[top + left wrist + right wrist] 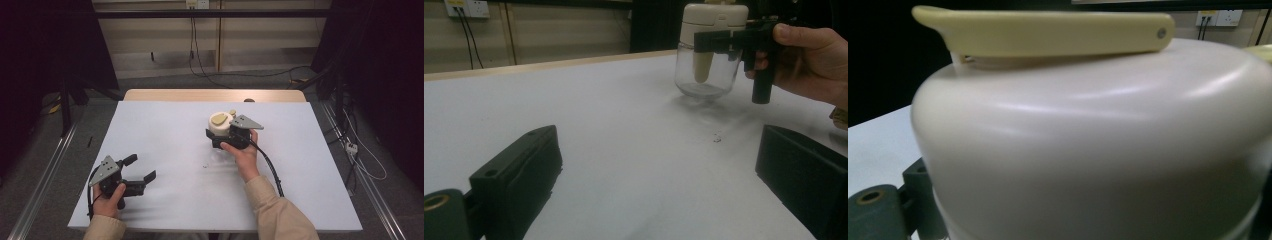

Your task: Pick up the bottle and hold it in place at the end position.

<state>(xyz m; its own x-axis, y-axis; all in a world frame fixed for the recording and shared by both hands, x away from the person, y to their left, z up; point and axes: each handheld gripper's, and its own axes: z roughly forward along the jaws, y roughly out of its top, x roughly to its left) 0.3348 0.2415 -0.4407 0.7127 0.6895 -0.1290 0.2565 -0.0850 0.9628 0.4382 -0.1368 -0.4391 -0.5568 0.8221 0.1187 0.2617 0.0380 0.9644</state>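
1. Black jaws of the right gripper are clamped on the cream lid of a jar, one jaw on each side; the left gripper view shows them pressed to the lid just above the glass.
2. Clear glass forms the jar's lower part, with a pale tube hanging inside. It is hard to tell whether its bottom touches the table.
3. On the lid lies a flat yellowish lever with a small rivet at one end; beside it sits a small round knob.
4. The jar is at the middle of the white table, a little toward the far edge, straight in front of the right hand.
5. The left gripper rests near the table's front left corner, jaws spread wide with nothing between them, well apart from the jar.
6. A few dark specks lie on the table just in front of the jar; nothing else stands between the two grippers.
7. Beyond the table are a pale wall, wall sockets and black cables running to the floor.
8. No readable writing or label shows on the jar or the grippers.
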